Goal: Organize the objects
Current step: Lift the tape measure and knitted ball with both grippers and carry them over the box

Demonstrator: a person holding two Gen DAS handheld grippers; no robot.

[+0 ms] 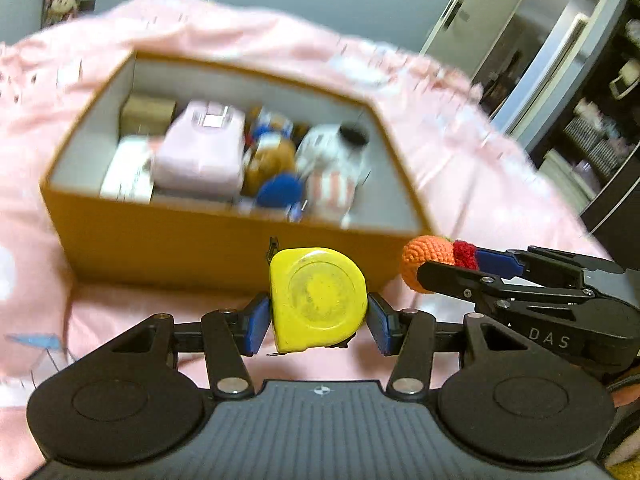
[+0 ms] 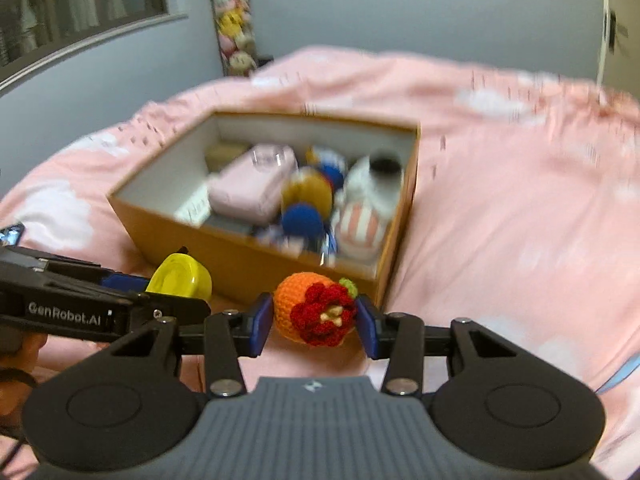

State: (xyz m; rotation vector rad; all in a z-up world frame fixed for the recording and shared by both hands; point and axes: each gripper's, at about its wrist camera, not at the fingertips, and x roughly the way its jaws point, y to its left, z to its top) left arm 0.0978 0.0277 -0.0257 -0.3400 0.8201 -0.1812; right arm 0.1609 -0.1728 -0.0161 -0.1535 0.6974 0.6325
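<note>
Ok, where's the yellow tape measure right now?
The yellow tape measure is clamped in the left hand-held gripper, in front of the brown box, left of the crocheted orange toy.

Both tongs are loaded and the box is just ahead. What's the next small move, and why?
Probably carry both forward over the open box before releasing. The left tongs grip the yellow tape measure, the right tongs the crocheted orange toy; both sit short of the near wall. Free floor shows at the box's right end.
</note>
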